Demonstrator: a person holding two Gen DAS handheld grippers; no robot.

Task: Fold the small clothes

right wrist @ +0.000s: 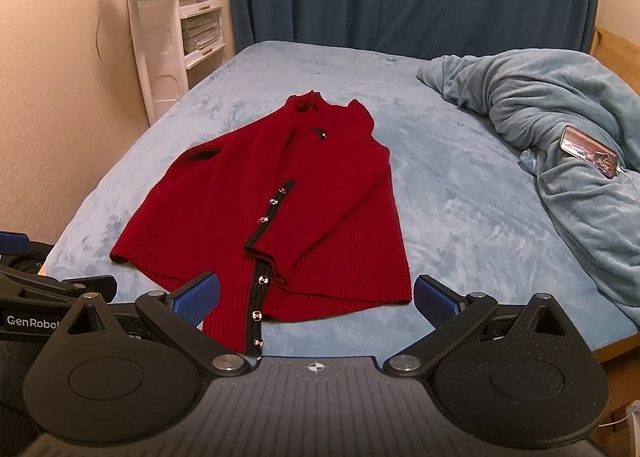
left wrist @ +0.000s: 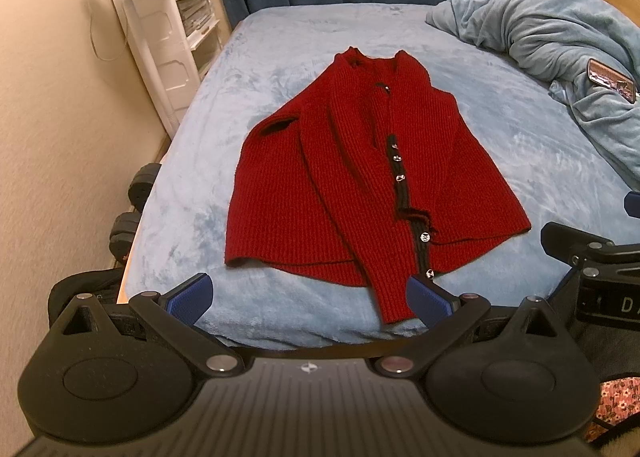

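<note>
Both grippers hover at the near edge of the bed (left wrist: 280, 37), spread wide, holding nothing. Left gripper (left wrist: 310, 297): one sleeve end lies against its right pad; contact uncertain. Right gripper (right wrist: 316, 299): the button placket runs between its fingers. Beyond them the red knit cardigan (right wrist: 260, 213) lies flat, sleeves crossed. Judged soft, light, limp, non-slippery; best pinched at hem corners or shoulders.

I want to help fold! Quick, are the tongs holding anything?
Left tongs: open, holding nothing.
Right tongs: open, holding nothing.
</note>
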